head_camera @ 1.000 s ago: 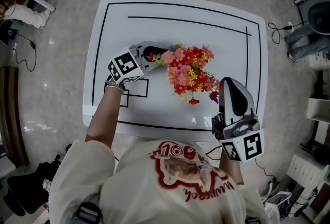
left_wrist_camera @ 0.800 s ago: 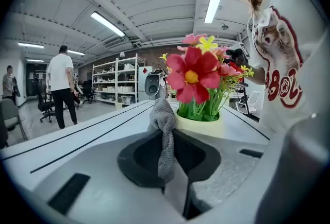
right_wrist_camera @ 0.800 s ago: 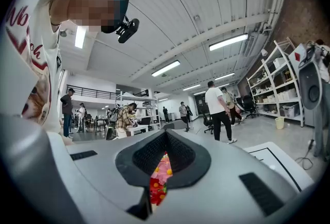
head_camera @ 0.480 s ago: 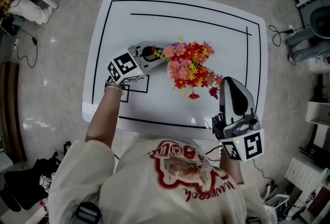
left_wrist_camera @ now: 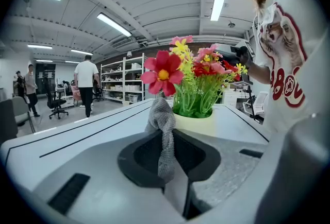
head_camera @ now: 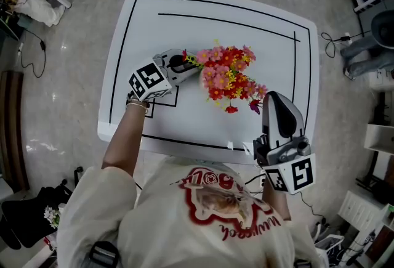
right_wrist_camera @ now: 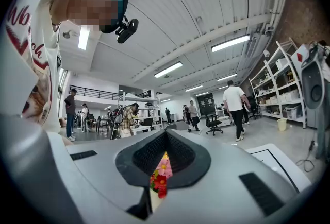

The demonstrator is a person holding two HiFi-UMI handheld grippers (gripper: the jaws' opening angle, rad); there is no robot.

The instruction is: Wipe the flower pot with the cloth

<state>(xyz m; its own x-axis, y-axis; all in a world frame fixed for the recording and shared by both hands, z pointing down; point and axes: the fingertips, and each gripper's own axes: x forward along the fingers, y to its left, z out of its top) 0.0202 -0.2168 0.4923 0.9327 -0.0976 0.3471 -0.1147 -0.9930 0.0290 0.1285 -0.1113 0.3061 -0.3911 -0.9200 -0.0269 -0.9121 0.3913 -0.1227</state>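
Note:
In the left gripper view a cream flower pot (left_wrist_camera: 195, 124) holds green stems with red, pink and yellow flowers (left_wrist_camera: 192, 66). My left gripper (left_wrist_camera: 169, 138) is shut on a grey knitted cloth (left_wrist_camera: 161, 115), whose bunched end rests against the pot's near rim. From the head view the bouquet (head_camera: 226, 77) hides the pot, and the left gripper (head_camera: 186, 63) sits at the bouquet's left side. My right gripper (head_camera: 274, 97) is shut just right of the flowers. Its own view shows only a strip of blossoms (right_wrist_camera: 161, 174) through the slit between the jaws (right_wrist_camera: 164, 145).
The white table (head_camera: 184, 20) carries black marked lines and a small outlined square under my left hand. Its near edge runs close to my body. Shelving, chairs and several people stand farther off in the room.
The left gripper tips slightly at the pot's left side with the cloth still in it. The right gripper stays in place. The head view shifts a little.

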